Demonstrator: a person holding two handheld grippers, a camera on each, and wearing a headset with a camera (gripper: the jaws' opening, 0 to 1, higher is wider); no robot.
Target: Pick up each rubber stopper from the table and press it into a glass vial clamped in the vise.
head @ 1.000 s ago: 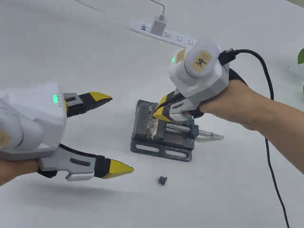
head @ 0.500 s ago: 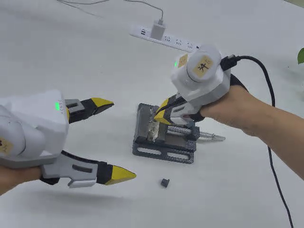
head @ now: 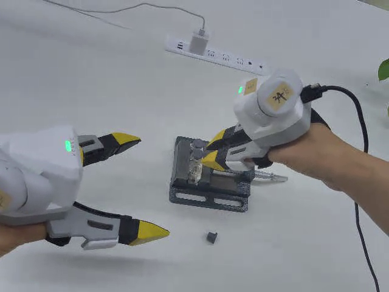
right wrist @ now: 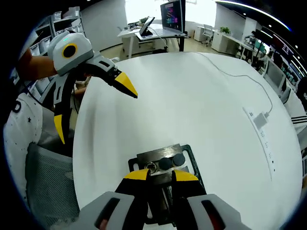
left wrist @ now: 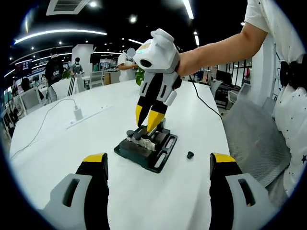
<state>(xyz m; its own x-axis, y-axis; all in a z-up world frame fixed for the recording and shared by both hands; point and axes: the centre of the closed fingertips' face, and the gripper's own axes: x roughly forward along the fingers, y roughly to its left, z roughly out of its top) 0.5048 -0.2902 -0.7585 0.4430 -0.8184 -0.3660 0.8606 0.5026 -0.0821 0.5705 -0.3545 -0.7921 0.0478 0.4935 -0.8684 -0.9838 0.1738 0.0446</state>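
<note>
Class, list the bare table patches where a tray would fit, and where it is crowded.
Bare: the wide stretch between the power strip and the vise, and the table right of the loose stopper. Crowded: at the vise, with the right gripper over it and the left gripper beside.

loose stopper (head: 211, 236) on table (head: 121, 79) before vise (head: 206, 193)

Right tool (right wrist: 161, 176) close over the vise (right wrist: 159, 154)

Open office — ceiling light strips (left wrist: 62, 32), desks (right wrist: 153, 32), monitor (right wrist: 171, 12), grey mesh chair (left wrist: 254, 139), white table (right wrist: 192, 96)
</note>
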